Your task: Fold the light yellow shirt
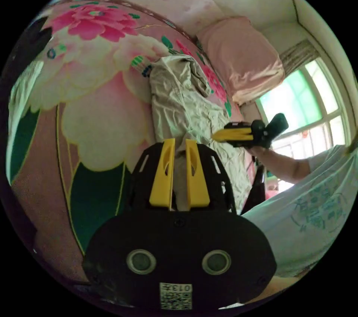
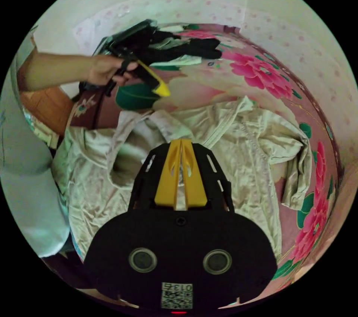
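1. Shirt (image 2: 238, 134): pale yellow, almost cream, heavily creased, spread across a bedspread (image 1: 93, 82) printed with large pink flowers and green leaves.
2. In the right gripper view, the right gripper (image 2: 181, 141) has its yellow jaws pressed together at the tips, over the shirt near the collar; whether cloth is pinched between them I cannot tell, since the jaws cover that spot.
3. In the left gripper view, the left gripper (image 1: 179, 142) has its jaws a little apart, with a strip of pale cloth showing in the gap (the jaws do not visibly press on it).
4. The same gripper appears in the right gripper view, held in a hand (image 2: 108, 69) above the bedspread, clear of the shirt, its yellow tip (image 2: 161, 89) pointing down.
5. From the collar outward, a stitched seam runs along the front, and one sleeve (image 2: 298, 168) lies bunched at the far side, folded on itself.
6. A pink pillow (image 1: 242, 56) sits beyond the shirt, near a window (image 1: 309, 108).
7. The shirt's near edge is hidden behind the gripper housing in both views, and the person's pale top (image 1: 317, 205) cuts off one side.
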`<state>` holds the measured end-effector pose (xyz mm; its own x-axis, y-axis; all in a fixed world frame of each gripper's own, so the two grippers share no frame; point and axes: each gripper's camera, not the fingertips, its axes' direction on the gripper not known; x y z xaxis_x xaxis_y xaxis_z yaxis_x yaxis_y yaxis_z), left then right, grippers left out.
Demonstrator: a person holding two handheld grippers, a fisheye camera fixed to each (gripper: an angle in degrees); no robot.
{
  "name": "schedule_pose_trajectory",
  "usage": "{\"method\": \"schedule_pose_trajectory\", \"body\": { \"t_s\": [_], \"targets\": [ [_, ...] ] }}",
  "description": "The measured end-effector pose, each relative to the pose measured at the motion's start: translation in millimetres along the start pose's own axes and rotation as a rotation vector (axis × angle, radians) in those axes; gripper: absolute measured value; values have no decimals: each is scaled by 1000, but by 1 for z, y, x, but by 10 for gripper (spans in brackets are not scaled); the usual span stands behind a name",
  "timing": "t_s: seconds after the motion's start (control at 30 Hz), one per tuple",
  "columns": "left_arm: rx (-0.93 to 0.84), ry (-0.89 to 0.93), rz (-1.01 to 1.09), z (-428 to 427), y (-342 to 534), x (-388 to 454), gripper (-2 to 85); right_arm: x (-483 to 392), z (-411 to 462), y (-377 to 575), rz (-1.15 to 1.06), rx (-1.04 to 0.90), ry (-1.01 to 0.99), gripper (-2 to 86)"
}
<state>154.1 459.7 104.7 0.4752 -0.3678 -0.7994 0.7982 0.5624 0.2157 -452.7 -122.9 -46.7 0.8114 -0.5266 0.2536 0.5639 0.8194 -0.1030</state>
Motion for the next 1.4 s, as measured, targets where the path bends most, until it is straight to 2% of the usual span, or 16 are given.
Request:
{"method": "schedule_pose_trajectory", "body": {
  "t_s": [0.13,0.23,0.27,0.37,0.43,0.57,0.63,0.67,0.73,0.83,0.93,1.1,1.2,1.23,1.3,1.4],
  "targets": [
    [-50,-89,238,39,-21,73,31,14,20,-20,50,-30,46,-2],
    [-348,-239,250,100,-17,69,6,11,64,-17,-1,-189,37,-2],
    [-272,-197,248,96,-8,62,1,10,64,-6,-18,-109,43,-2],
    [-253,-150,131,76,0,49,-2,21,58,6,18,-103,6,-2],
    [-170,-186,168,50,7,63,-3,29,45,3,77,-136,26,-2],
    [-19,-247,324,16,20,122,-3,42,15,14,184,-45,21,-2],
    [-86,-296,403,39,21,142,-3,38,17,15,188,-17,31,-2],
    [-194,-347,392,67,21,141,-3,33,26,14,165,-29,44,-2],
    [-292,-312,333,95,24,127,-4,29,50,11,131,-129,57,-1],
    [-146,-173,143,57,29,114,-3,39,50,6,164,-187,41,-2],
    [-37,-307,166,12,53,142,-2,37,16,-3,147,-15,84,-1],
    [-89,-371,297,16,85,208,6,15,36,-43,57,35,12,-1],
    [-175,-428,402,46,103,248,34,-4,99,-45,-47,-194,21,0],
    [-192,-444,423,54,110,261,55,-1,85,-39,-27,-63,65,0],
    [-179,-496,492,60,120,284,100,15,74,-38,19,-139,27,1],
    [-216,-585,605,84,139,316,183,48,31,-11,168,-13,10,7]
  ]
}}
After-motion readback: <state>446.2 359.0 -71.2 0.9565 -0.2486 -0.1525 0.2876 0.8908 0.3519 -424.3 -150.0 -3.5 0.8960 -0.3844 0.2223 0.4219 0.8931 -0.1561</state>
